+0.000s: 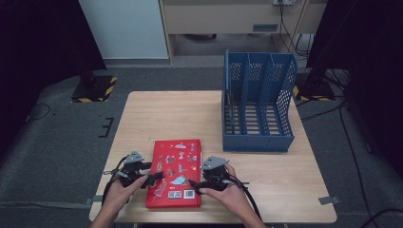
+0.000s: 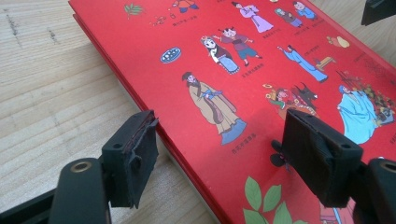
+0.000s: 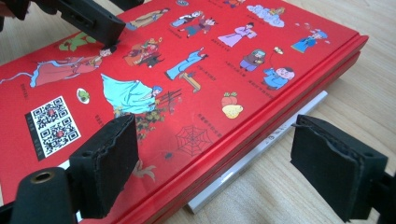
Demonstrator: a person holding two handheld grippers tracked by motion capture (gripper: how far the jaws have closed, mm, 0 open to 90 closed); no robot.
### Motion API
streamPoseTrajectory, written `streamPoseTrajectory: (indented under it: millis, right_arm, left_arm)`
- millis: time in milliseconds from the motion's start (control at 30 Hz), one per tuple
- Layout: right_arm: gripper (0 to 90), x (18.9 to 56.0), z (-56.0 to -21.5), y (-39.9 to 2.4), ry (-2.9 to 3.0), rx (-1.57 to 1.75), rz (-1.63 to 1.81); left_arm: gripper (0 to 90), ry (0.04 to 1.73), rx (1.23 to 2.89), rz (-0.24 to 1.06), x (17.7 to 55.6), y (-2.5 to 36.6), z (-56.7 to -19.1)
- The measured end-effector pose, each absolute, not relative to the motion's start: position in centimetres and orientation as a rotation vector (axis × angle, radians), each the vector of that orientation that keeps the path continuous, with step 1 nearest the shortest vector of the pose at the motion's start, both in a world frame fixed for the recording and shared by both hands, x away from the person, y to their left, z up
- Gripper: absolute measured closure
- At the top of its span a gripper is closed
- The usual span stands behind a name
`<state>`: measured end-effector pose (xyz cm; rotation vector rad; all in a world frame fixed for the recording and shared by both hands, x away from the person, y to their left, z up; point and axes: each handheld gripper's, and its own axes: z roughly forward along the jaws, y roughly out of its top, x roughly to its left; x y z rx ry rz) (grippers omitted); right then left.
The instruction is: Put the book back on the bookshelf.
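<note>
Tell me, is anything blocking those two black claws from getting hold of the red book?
Nothing visible. The left gripper and right gripper each straddle one long edge of the red book, jaws open, with bare wooden table beside it. No other object lies between them.

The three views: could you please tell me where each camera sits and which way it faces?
High view: above the person's side, looking forward and down on the table; forearms, left gripper, right gripper, red book, blue rack.
Left gripper view: on the left gripper, looking across the book's left edge; both jaws straddle it.
Right gripper view: on the right gripper, facing the book's right edge.
Shared: the book; the right gripper view also catches the left gripper's jaw.
</note>
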<state>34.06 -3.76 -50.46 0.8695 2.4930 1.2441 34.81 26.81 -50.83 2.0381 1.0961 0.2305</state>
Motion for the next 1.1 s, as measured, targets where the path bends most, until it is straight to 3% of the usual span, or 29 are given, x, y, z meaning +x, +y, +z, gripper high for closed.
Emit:
streamPoseTrajectory:
  millis: [1100]
  right_arm:
    - [3.9,36.0,-52.4,-4.5,2.536,1.067,1.372]
  left_arm:
    - [22.3,1.016,2.056,0.235,35.3,25.2,-51.0]
